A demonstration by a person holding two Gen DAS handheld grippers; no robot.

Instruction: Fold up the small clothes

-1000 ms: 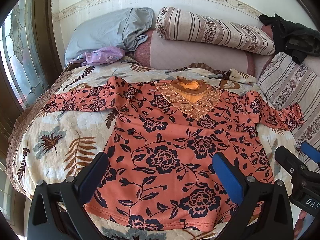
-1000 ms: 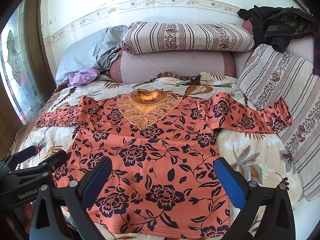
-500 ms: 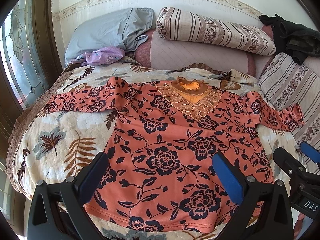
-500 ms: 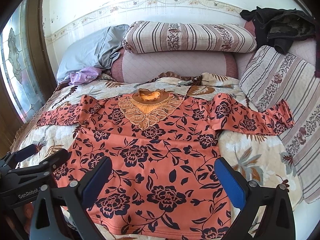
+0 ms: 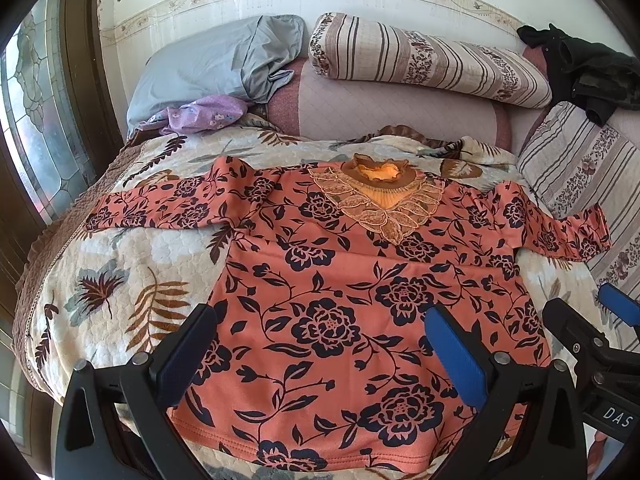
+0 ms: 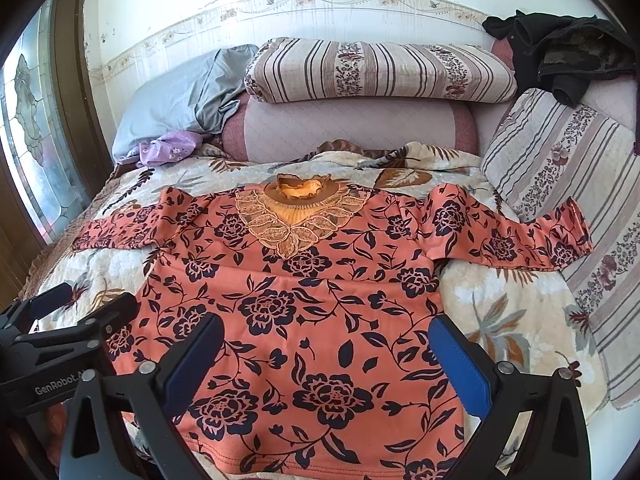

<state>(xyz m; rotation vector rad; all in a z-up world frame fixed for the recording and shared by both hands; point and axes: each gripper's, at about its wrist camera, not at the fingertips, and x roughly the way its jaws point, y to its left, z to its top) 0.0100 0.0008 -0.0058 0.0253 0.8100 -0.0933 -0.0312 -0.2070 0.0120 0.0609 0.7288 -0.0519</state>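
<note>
Left wrist view: an orange floral blouse is seen spread flat, front up, on a bed covered by a leaf-patterned quilt, its lace collar turned toward the headboard end and both sleeves stretched out sideways. Left of the blouse, beyond its outstretched sleeve, a stained-glass window is framed in dark wood. Behind the blouse's left shoulder a grey pillow is propped against the wall, with a crumpled purple cloth lying at its foot. Directly behind the collar a striped bolster is stacked on a pink cushion. Right of the blouse, a striped cushion is touched by the cuff of the right sleeve, and dark clothing is heaped above it.

Over the hem of the blouse the left gripper is held with its fingers wide apart, nothing between them. In the right wrist view, the right gripper is likewise poised above the lower half of the blouse, its fingers spread apart and closed on nothing.
</note>
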